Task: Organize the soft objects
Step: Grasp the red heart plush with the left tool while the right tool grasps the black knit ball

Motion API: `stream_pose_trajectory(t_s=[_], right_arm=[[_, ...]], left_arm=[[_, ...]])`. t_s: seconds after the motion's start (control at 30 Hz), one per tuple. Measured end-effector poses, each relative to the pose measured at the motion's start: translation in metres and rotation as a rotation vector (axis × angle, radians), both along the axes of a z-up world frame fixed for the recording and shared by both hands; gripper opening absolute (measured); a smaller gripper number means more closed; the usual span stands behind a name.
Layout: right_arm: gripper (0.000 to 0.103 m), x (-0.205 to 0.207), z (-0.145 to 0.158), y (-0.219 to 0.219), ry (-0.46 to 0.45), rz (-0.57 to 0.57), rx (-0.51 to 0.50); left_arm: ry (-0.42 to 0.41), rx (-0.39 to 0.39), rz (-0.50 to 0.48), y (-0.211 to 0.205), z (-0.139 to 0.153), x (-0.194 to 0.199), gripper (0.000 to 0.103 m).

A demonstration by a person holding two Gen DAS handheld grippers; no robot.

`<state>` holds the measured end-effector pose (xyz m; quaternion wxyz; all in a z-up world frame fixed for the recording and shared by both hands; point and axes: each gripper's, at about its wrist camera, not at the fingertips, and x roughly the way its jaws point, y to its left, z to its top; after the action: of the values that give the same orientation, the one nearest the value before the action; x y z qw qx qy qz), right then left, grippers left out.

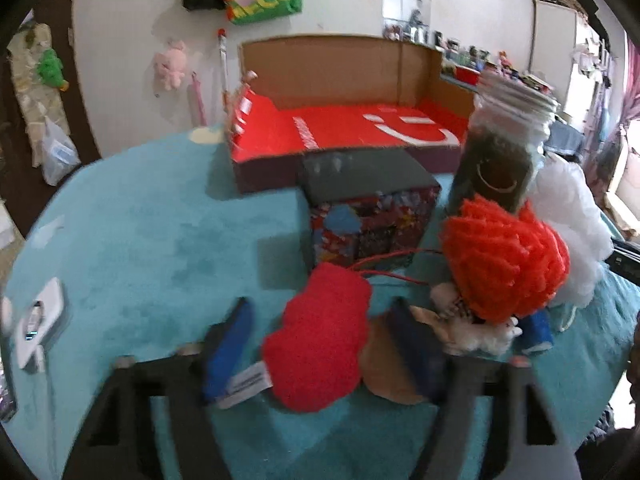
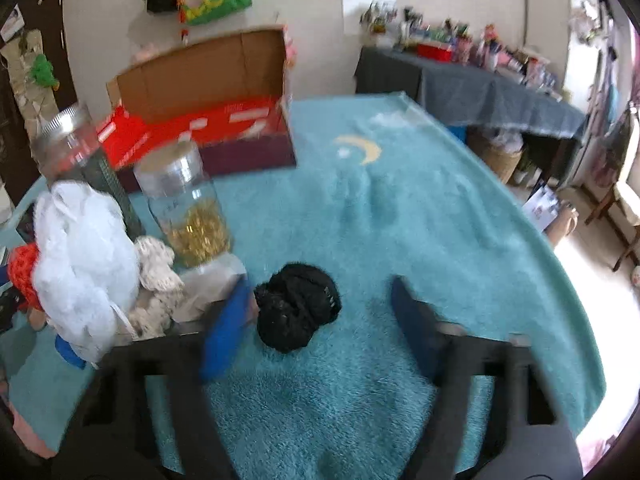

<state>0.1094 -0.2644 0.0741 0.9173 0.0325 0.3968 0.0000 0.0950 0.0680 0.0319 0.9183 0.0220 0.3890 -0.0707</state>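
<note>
Left wrist view gives us the red knitted piece (image 1: 320,344) lying on the teal fleece blanket (image 1: 160,240) that covers the worktop. It sits between our left gripper (image 1: 320,344) fingers (image 1: 228,352), which stand apart; the near pad seems to touch its tag side, though blur keeps us from calling it a grip. We judge it light, limp and squashy, so we would pinch across its thick middle, not the loose red strand. Right wrist view shows the black yarn bundle (image 2: 298,312) on the same blanket, against the left finger (image 2: 224,328) of our right gripper (image 2: 316,320), the other finger well clear, so nothing is clamped. It looks equally soft and snag-prone; centre it first. The red open box (image 1: 344,132) stands behind.
</note>
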Motion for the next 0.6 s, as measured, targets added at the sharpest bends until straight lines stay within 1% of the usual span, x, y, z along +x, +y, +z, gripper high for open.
stream_pose_trajectory(t_s=[0.03, 0.07, 0.13, 0.3, 0.43, 0.5, 0.6], right_arm=[[0.032, 0.002, -0.004, 0.0, 0.019, 0.025, 0.032], [0.03, 0.001, -0.004, 0.0, 0.019, 0.035, 0.048], [0.027, -0.004, 0.0, 0.002, -0.009, 0.047, 0.039], [0.027, -0.019, 0.018, 0.008, -0.084, 0.097, 0.061], [0.027, -0.024, 0.032, 0.016, -0.129, 0.14, 0.081], [0.027, -0.026, 0.039, 0.02, -0.148, 0.17, 0.094], [0.027, -0.029, 0.046, 0.028, -0.174, 0.225, 0.127]], left_arm=[[-0.001, -0.006, 0.001, 0.0, 0.002, 0.0, 0.05], [-0.01, -0.003, 0.008, 0.001, 0.003, 0.0, 0.046], [-0.014, -0.013, 0.006, 0.003, 0.005, -0.003, 0.043], [-0.064, -0.021, 0.007, 0.006, 0.022, -0.016, 0.043], [-0.113, -0.029, -0.022, 0.0, 0.039, -0.028, 0.043], [-0.126, -0.03, -0.041, -0.005, 0.044, -0.03, 0.043], [-0.12, -0.048, -0.076, -0.012, 0.045, -0.031, 0.043]])
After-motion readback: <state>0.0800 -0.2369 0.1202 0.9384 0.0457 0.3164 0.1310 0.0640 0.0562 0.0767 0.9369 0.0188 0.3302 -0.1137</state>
